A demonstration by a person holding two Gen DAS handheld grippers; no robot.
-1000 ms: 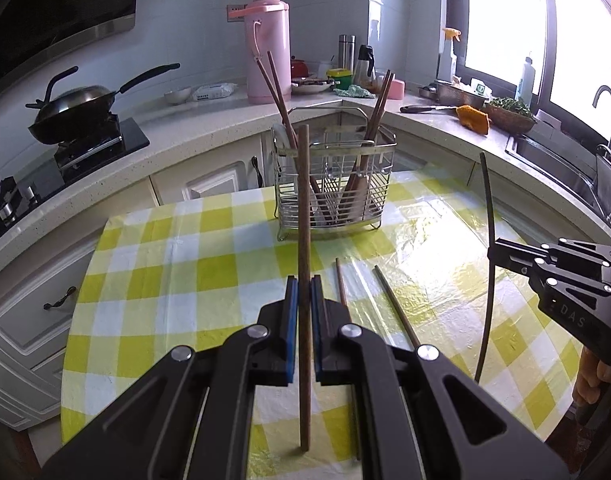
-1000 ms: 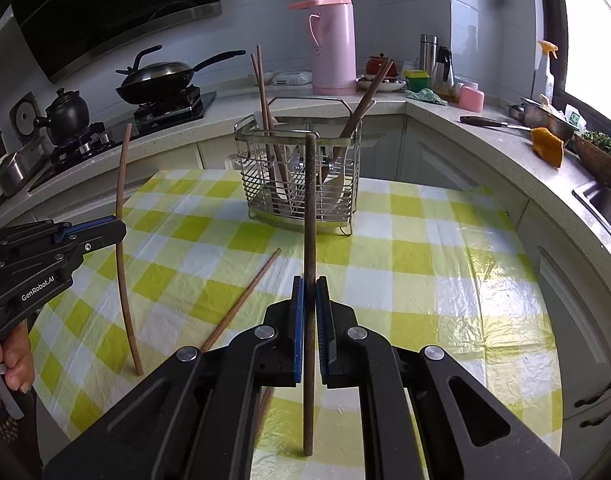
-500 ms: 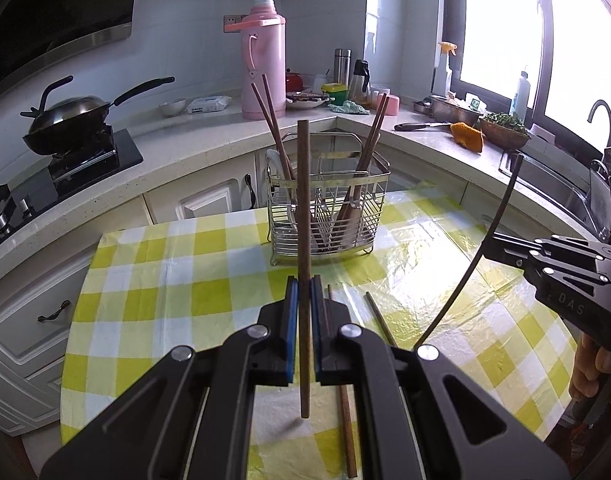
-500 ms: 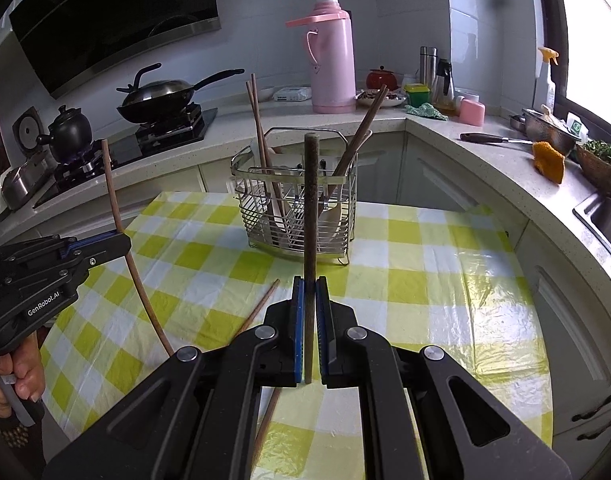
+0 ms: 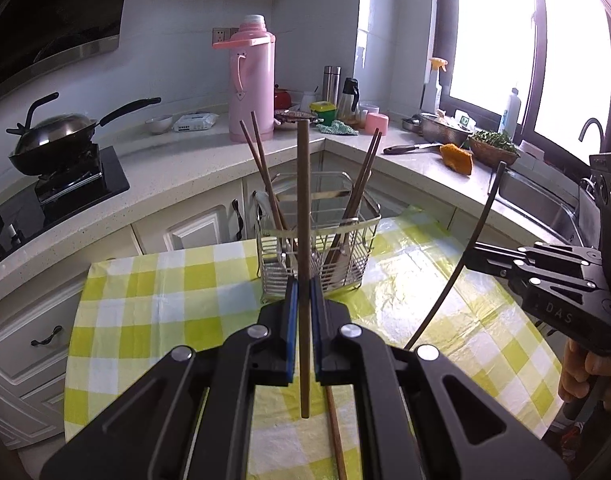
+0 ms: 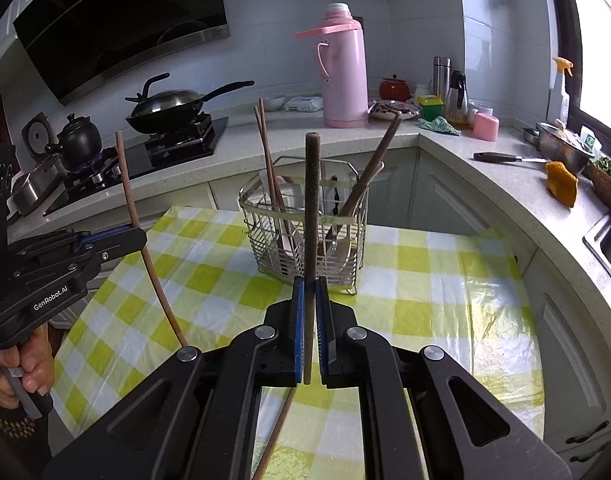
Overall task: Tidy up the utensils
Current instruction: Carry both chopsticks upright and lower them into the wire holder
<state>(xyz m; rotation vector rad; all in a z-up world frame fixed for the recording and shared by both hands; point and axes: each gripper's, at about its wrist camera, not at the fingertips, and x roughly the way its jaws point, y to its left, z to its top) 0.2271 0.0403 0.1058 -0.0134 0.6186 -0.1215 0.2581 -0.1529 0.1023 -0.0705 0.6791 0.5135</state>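
Wire caddy [image 5: 317, 252] ahead, chopstick [image 5: 303, 240] upright in left tongs [image 5: 303, 312], thermos [image 5: 252, 80] behind.

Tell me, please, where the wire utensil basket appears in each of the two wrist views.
Left wrist view: the wire utensil basket stands at centre, on the far edge of the checked tablecloth, behind the held chopstick.
Right wrist view: the basket is again at centre, slightly above the middle.
Shared landmark: the pink thermos on the counter behind it.
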